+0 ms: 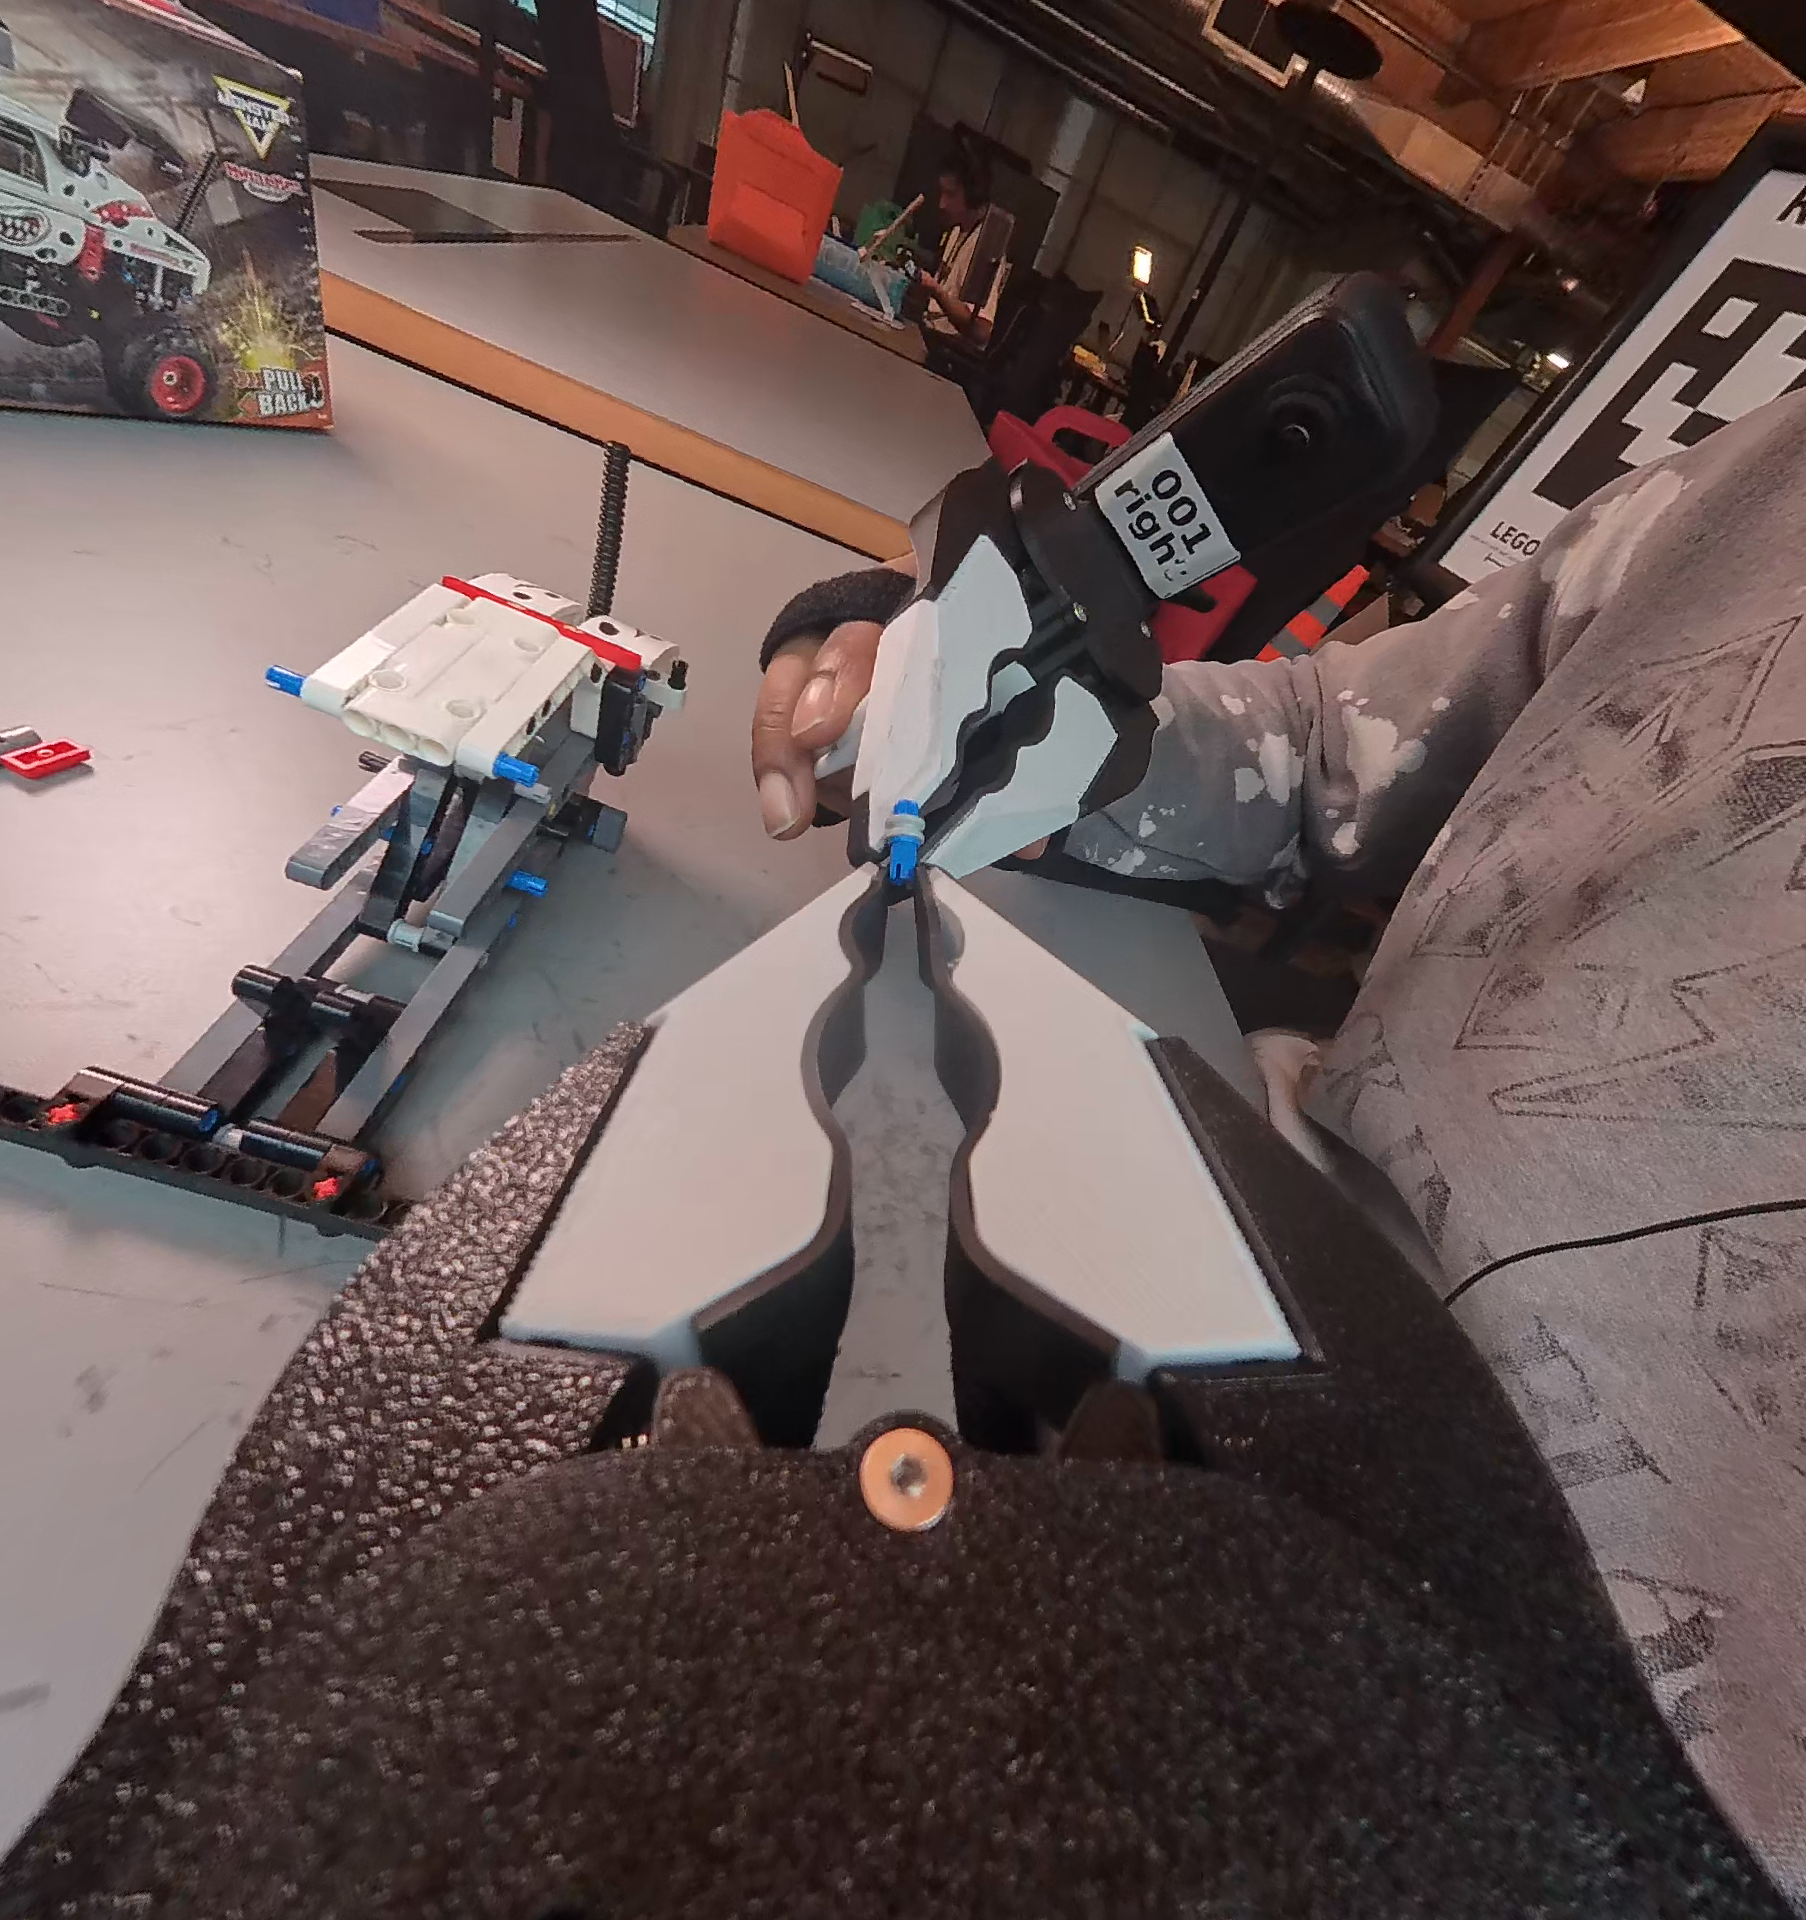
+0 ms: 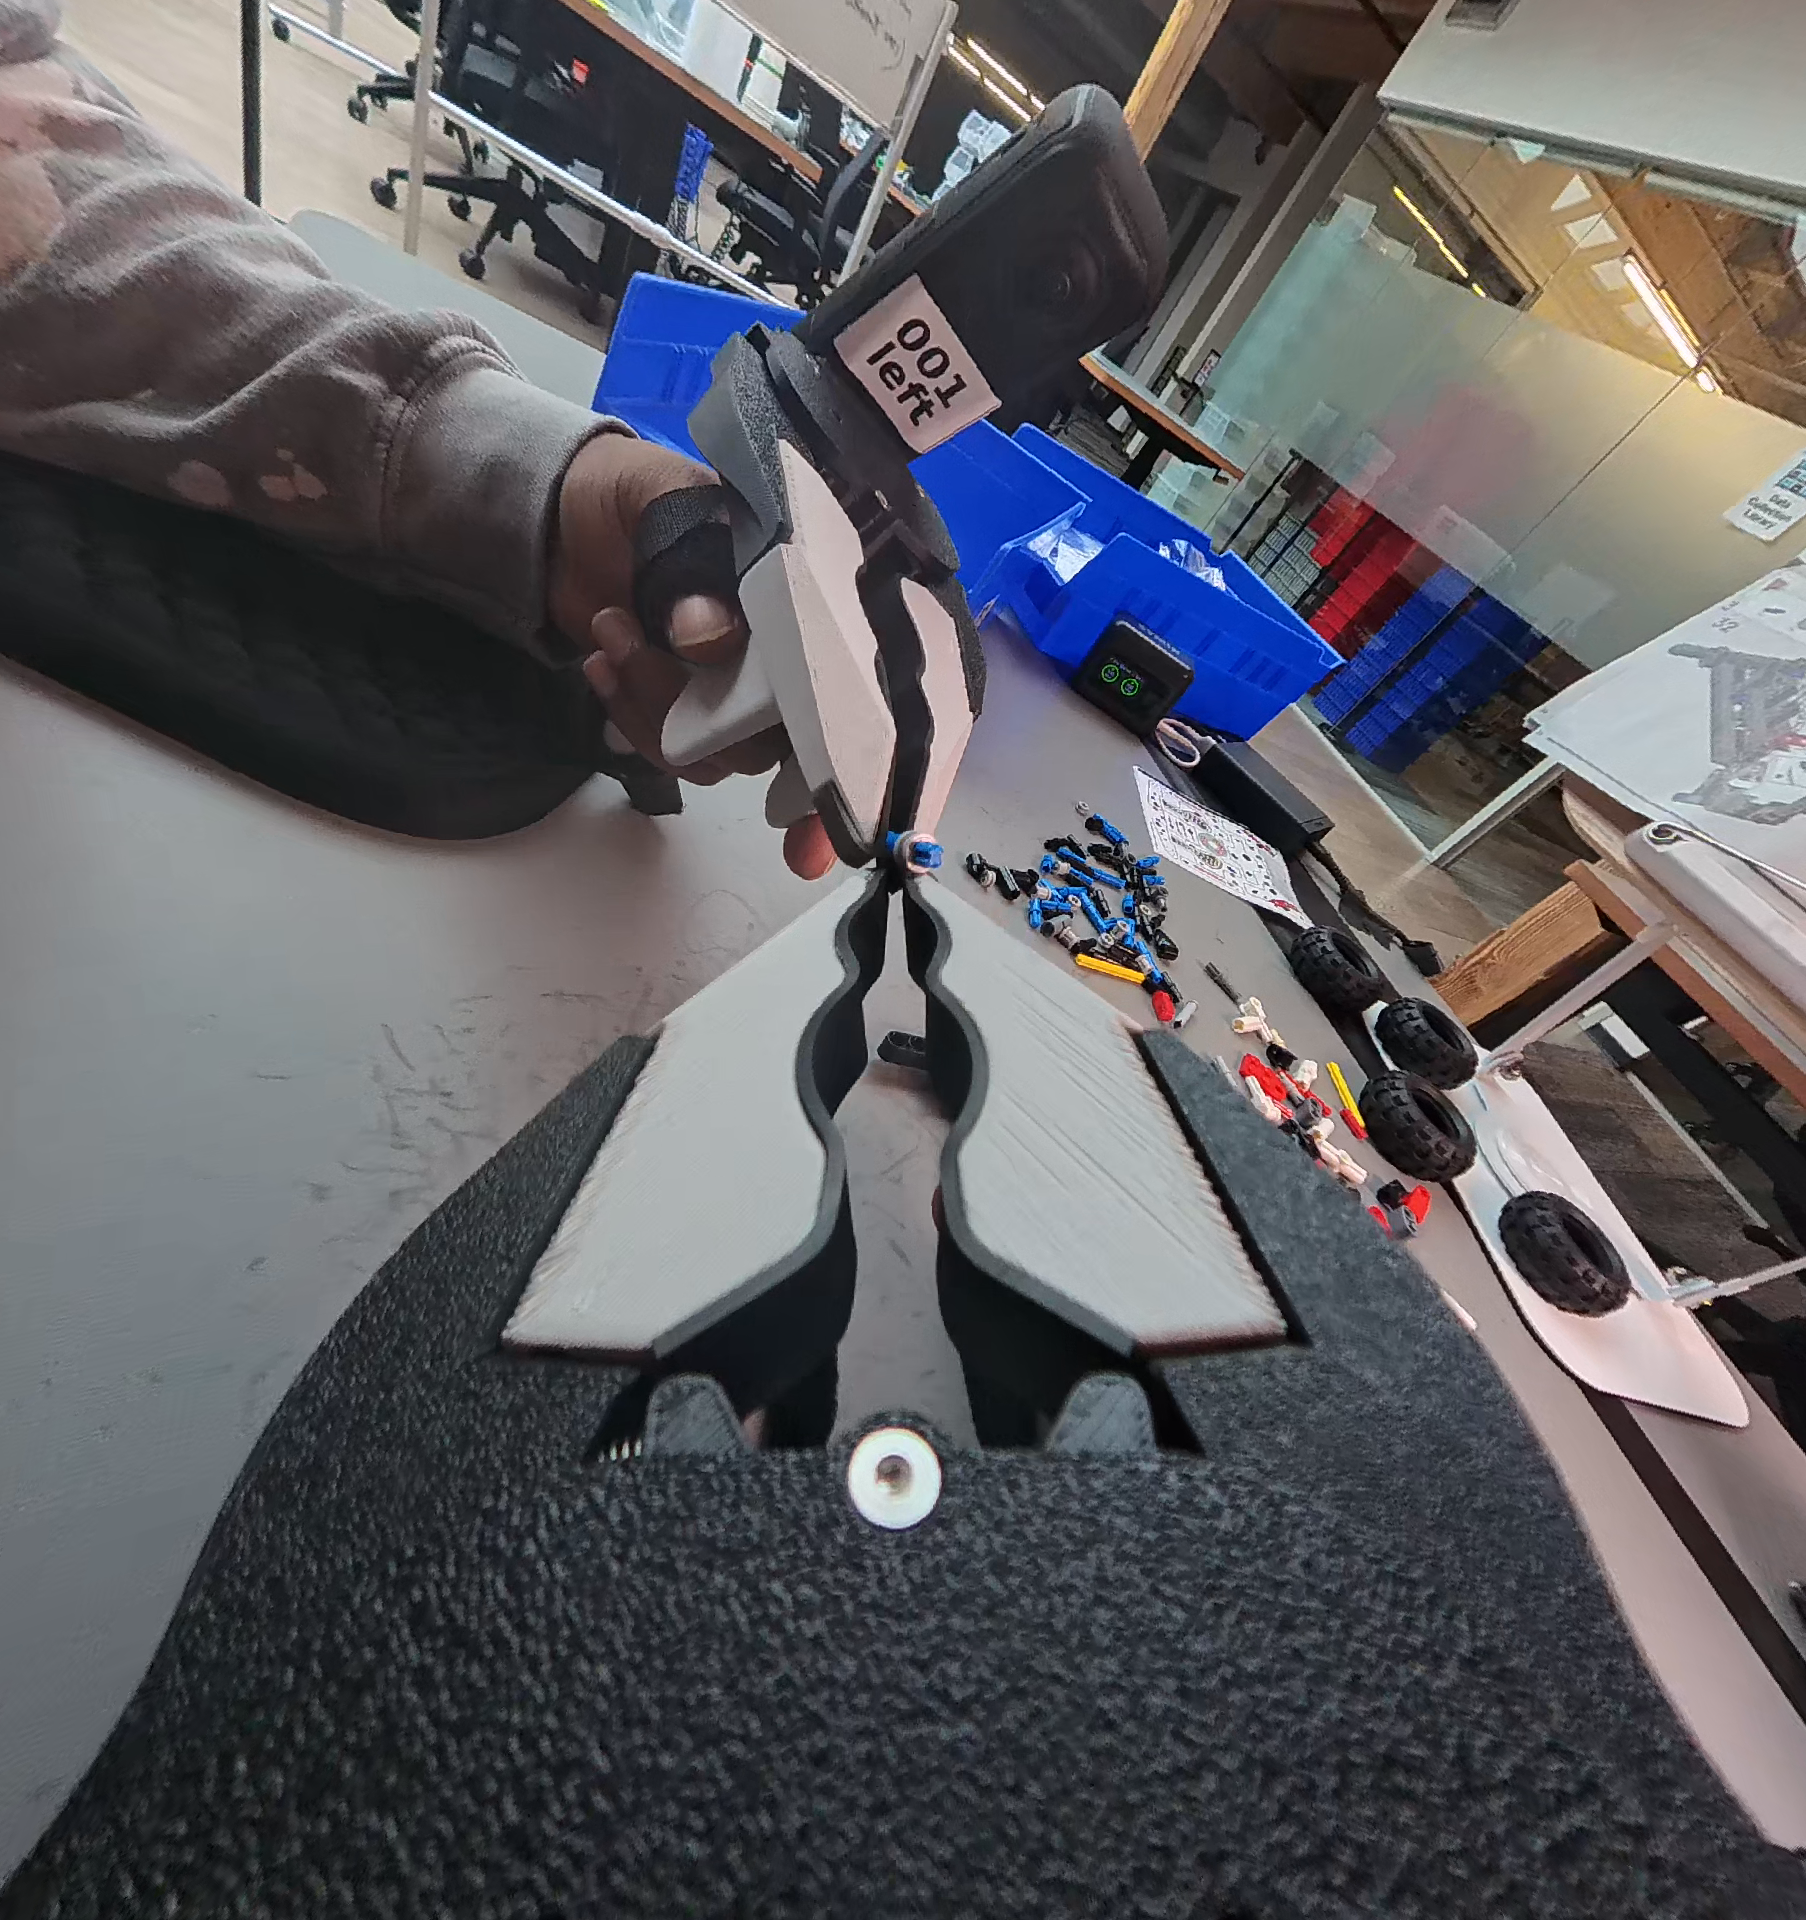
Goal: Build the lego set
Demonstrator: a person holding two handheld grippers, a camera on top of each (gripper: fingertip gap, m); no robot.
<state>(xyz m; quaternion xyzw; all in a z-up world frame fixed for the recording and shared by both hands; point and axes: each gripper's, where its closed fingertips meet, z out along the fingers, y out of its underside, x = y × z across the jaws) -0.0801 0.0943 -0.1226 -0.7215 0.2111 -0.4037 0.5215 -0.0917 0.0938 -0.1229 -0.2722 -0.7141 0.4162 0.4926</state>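
Lego pin [image 1: 901, 831] between both grippers' tips

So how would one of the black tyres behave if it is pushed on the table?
A tyre is round and stands on its tread, so a push would probably make it roll, perhaps off the table edge nearby. Its knobby tread suggests good grip, not slippery. It looks small, so probably light.

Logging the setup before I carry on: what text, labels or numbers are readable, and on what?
I do not quote writing; it stands on:
White sticker on right gripper.
Pale sticker on left gripper.
Set box: logos.
Black-and-white sign.
Instruction pages, sticker sheet: too small to read.
Wall notice: blurred.
Both grippers pinch a blue pin: no writing.
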